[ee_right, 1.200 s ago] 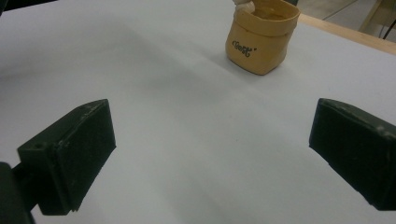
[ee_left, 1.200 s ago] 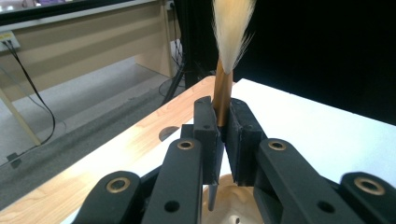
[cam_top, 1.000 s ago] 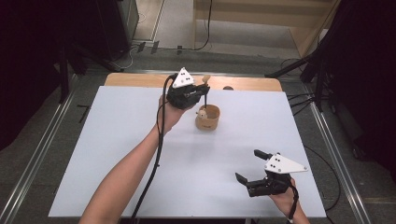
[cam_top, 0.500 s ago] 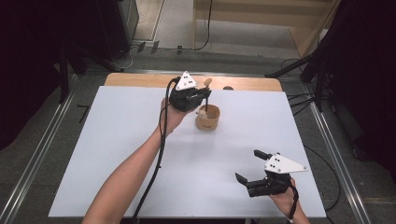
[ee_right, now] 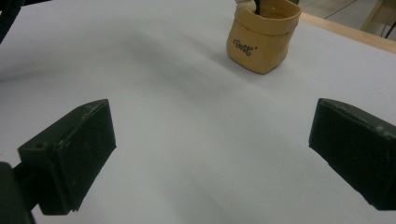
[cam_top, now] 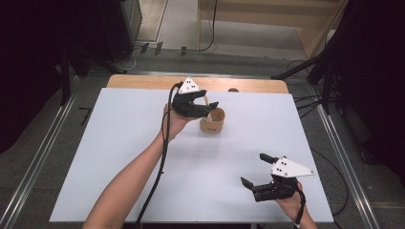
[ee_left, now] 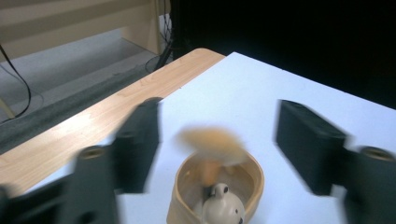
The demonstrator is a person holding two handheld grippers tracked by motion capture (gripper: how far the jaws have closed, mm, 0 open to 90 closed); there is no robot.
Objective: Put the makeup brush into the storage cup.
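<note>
A tan pouch-shaped cup (cam_top: 213, 124) marked "Best" (ee_right: 261, 42) stands on the white table (cam_top: 119, 143), right of centre at the back. My left gripper (cam_top: 206, 99) hovers just above it. Its jaws have just been opening and stand open (ee_left: 217, 116). Between them, touching neither pad, a blurred tan wooden piece (ee_left: 212, 140) reaches down into the cup (ee_left: 252, 179). A small white figure with dark dots (ee_left: 223, 207) sits in the cup too. My right gripper (cam_top: 254, 169) rests open near the front right edge, nothing between its jaws (ee_right: 212, 121).
A wooden strip (cam_top: 143, 82) runs along the table's far edge, with a small dark spot (cam_top: 233, 89) on it. Metal rails (cam_top: 43, 157) flank the table. A black cable (cam_top: 160, 162) trails from the left gripper along the forearm.
The left gripper's jaws went from shut on the tan piece to open, and the piece now stands loose in the cup. The right gripper has not moved.
</note>
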